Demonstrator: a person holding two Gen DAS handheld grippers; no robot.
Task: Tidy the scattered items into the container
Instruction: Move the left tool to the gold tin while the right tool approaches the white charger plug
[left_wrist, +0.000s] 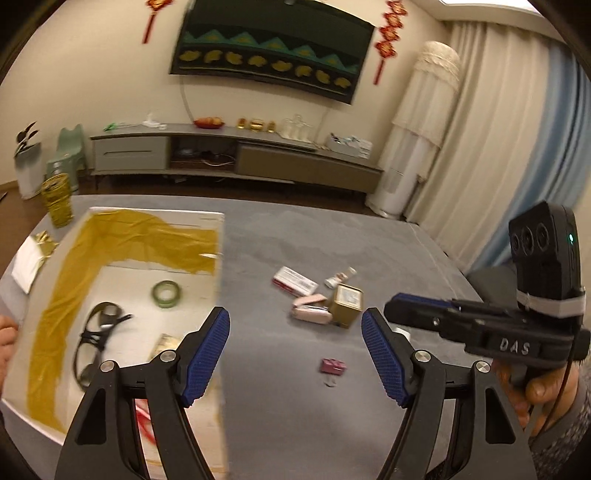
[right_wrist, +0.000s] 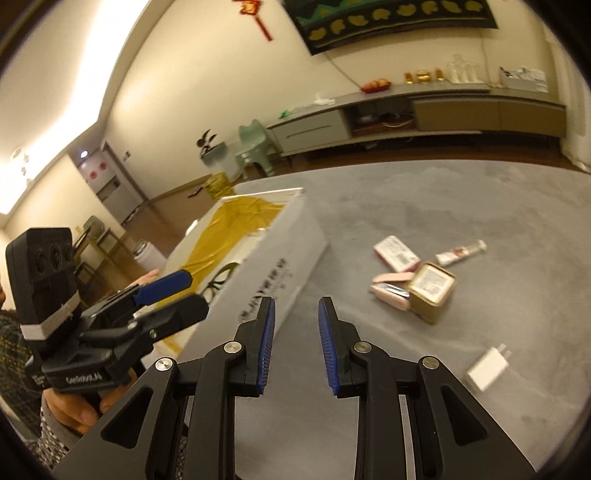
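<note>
We hold the left gripper (left_wrist: 295, 350) with its jaws spread wide and empty. We hold the right gripper (right_wrist: 296, 345) alongside, its jaws parted more narrowly and empty. Each hand (right_wrist: 77, 410) grips a handle.

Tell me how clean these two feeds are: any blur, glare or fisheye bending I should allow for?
Left wrist view: motion blur smears the white box edge and the glasses; the pink case and gold tin stay readable. Right wrist view: the ceiling light strip is blown out, the white charger is smeared, and the cabinet bows toward the rim. Both views have dark corners.
</note>
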